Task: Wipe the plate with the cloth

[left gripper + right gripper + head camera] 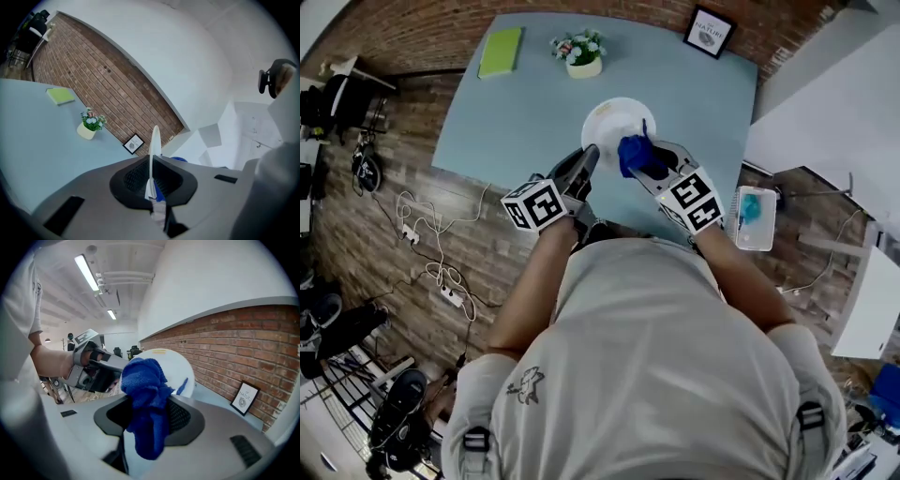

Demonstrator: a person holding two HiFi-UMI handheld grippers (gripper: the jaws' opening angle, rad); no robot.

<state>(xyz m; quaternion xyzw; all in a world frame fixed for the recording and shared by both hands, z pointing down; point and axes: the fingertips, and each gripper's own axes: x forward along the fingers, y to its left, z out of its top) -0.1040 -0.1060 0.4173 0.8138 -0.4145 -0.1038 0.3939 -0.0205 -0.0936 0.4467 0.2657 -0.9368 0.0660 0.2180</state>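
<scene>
Held up off the light blue table [516,112], a white plate [614,127] stands on edge, gripped at its rim by my left gripper [587,161], which is shut on it. In the left gripper view the plate [153,146] shows edge-on between the jaws. My right gripper [649,161] is shut on a bunched blue cloth [634,155], which lies against the plate's face. In the right gripper view the cloth [147,394] hangs from the jaws in front of the plate [180,369], and the left gripper [96,366] is at the left.
On the table's far side stand a small flower pot [583,54], a green notebook [501,52] and a framed picture [709,31]. A clear container [755,217] sits at the right. Cables [431,253] lie on the brick-patterned floor at the left.
</scene>
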